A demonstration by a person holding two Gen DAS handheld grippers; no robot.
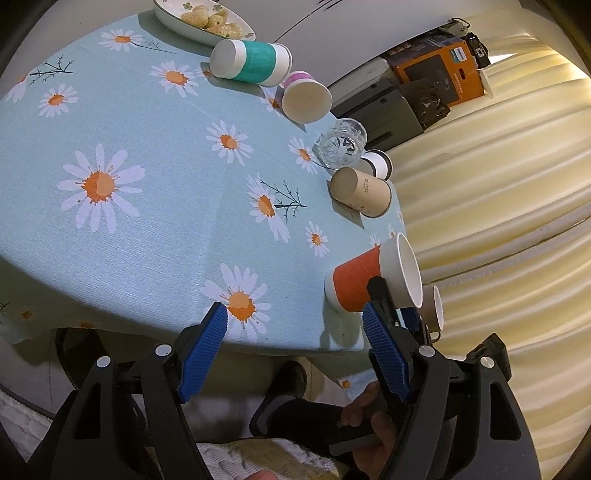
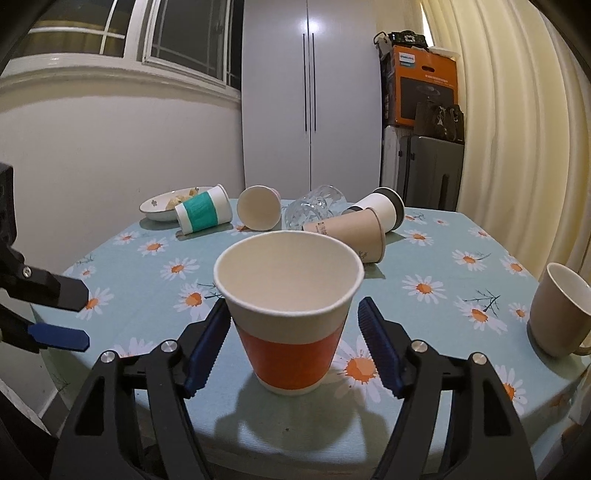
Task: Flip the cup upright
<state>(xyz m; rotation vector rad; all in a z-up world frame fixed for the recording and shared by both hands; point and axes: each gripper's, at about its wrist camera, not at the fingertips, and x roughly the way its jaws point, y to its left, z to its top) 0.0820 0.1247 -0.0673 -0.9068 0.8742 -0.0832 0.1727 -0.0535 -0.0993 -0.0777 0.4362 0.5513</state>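
Since the orange paper cup stands mouth-up at our table's six o'clock edge, our right gripper spreads apart around it; next we back away. Our left gripper waits apart, holding nothing.

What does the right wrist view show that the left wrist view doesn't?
Only the right wrist view: the window, the wardrobe doors, and the orange cup's open mouth from above, standing upright between the open right tongs.

Only the left wrist view: the person's hand and slippered foot under the table.

Both: orange cup, teal-banded cup, glass, beige mug, snack plate, all on the daisy tablecloth.
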